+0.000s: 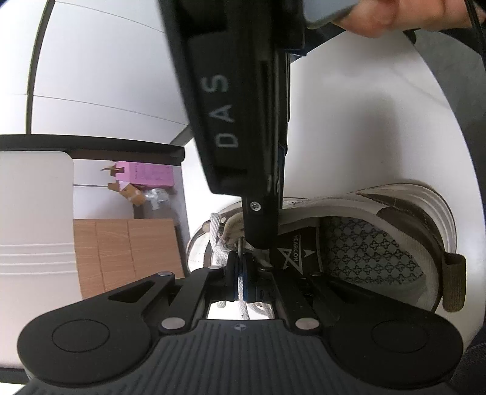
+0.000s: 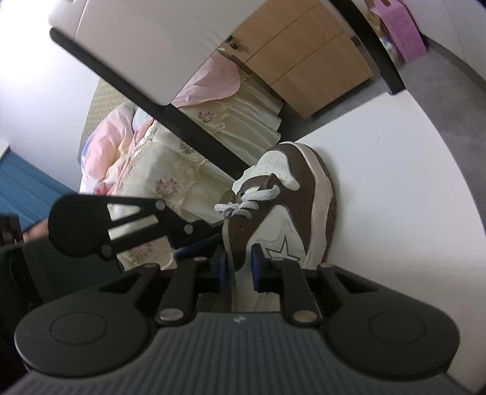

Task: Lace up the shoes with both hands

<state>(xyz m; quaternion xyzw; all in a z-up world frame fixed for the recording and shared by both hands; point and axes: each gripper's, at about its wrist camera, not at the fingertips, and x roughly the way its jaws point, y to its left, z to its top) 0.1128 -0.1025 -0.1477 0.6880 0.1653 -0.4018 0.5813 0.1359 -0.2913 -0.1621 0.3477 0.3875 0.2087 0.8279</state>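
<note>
A brown and white sneaker (image 1: 379,240) lies on its side on the white table, its patterned insole showing. My left gripper (image 1: 240,264) is shut on the white lace (image 1: 243,291), which runs between its blue pads close to the eyelets. In the right wrist view the same sneaker (image 2: 291,206) shows a star patch and crossed lace (image 2: 249,197). My right gripper (image 2: 240,267) is shut on the sneaker's brown side flap. One of its fingers (image 1: 261,224) reaches down onto the flap from above in the left wrist view. The left gripper's black linkage (image 2: 121,224) shows at the left.
The white table (image 2: 395,182) ends in a dark edge past the toe. Beyond it lie floral bedding (image 2: 170,170), a wooden panel (image 1: 127,249) and a pink box (image 1: 145,174). A person's hand (image 1: 395,15) grips the right tool at the top.
</note>
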